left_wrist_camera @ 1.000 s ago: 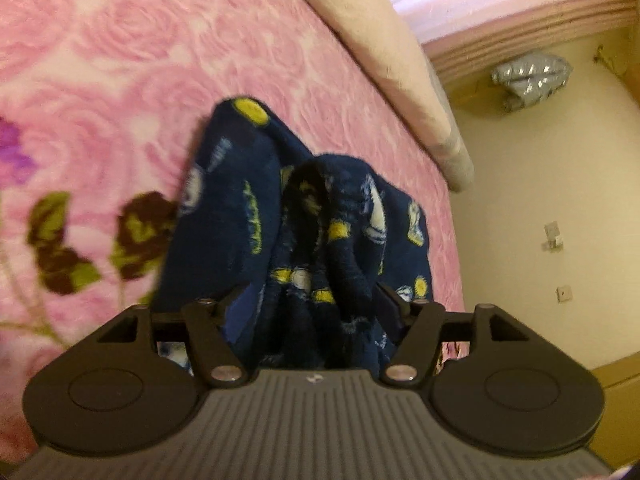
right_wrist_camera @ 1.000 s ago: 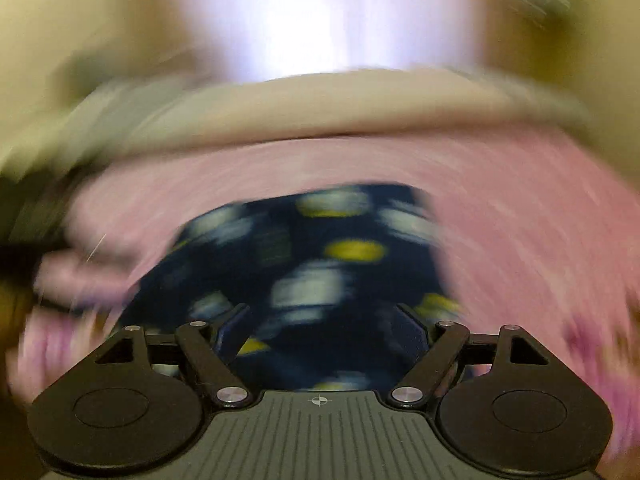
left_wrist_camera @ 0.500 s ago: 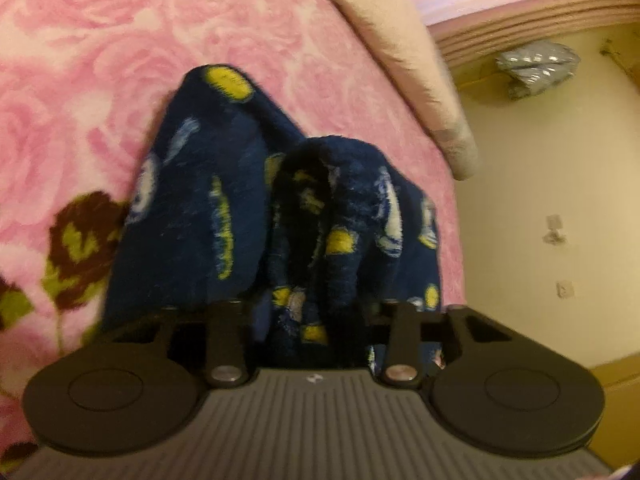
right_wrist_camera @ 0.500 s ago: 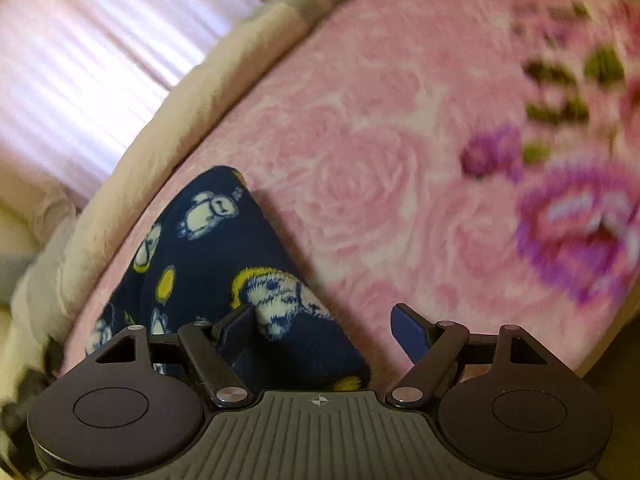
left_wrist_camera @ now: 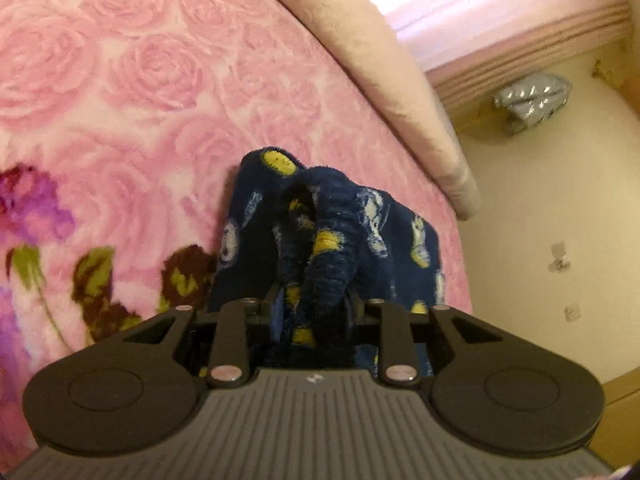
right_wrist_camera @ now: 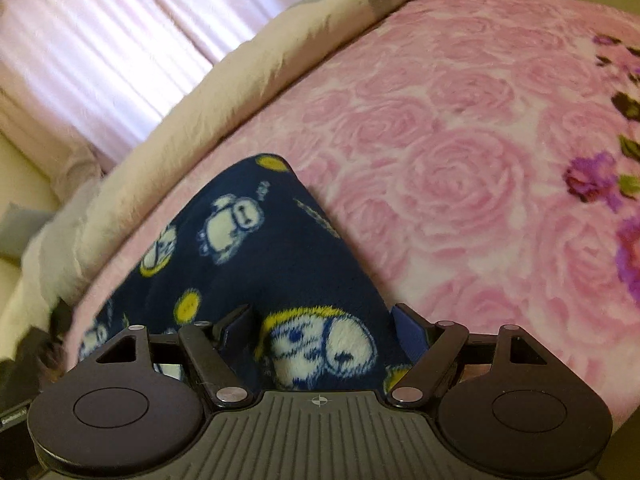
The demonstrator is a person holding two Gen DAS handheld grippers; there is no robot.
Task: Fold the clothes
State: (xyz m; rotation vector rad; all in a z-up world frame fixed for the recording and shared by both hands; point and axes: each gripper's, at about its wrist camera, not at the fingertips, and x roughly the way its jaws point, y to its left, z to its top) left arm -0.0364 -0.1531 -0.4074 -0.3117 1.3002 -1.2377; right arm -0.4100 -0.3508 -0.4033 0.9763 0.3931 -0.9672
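Note:
A dark blue fleece garment (left_wrist_camera: pixel 332 236) printed with white bears and yellow spots lies on a pink rose blanket (left_wrist_camera: pixel 120 80). A bunched ridge of the fleece rises up into my left gripper (left_wrist_camera: pixel 314 306). Its jaws are closing and the pads press on that fold from both sides. In the right wrist view the same garment (right_wrist_camera: pixel 248 248) lies spread, its pointed corner toward the blanket's middle. My right gripper (right_wrist_camera: pixel 324 320) stands open low over it. A flat part of the fleece sits between the fingers, and they are apart from it on both sides.
A long beige bolster (left_wrist_camera: pixel 380 52) runs along the bed's far edge, also in the right wrist view (right_wrist_camera: pixel 200 104), with pale curtains (right_wrist_camera: pixel 100 40) behind. Beyond the bed edge is cream floor with a silver crumpled thing (left_wrist_camera: pixel 532 98). Pink blanket (right_wrist_camera: pixel 460 140) stretches right of the garment.
My left jaws have narrowed from wide onto the bunched fold and the hand has drawn back slightly. The right gripper has rolled and shifted, so the garment's edge now lies between its fingers.

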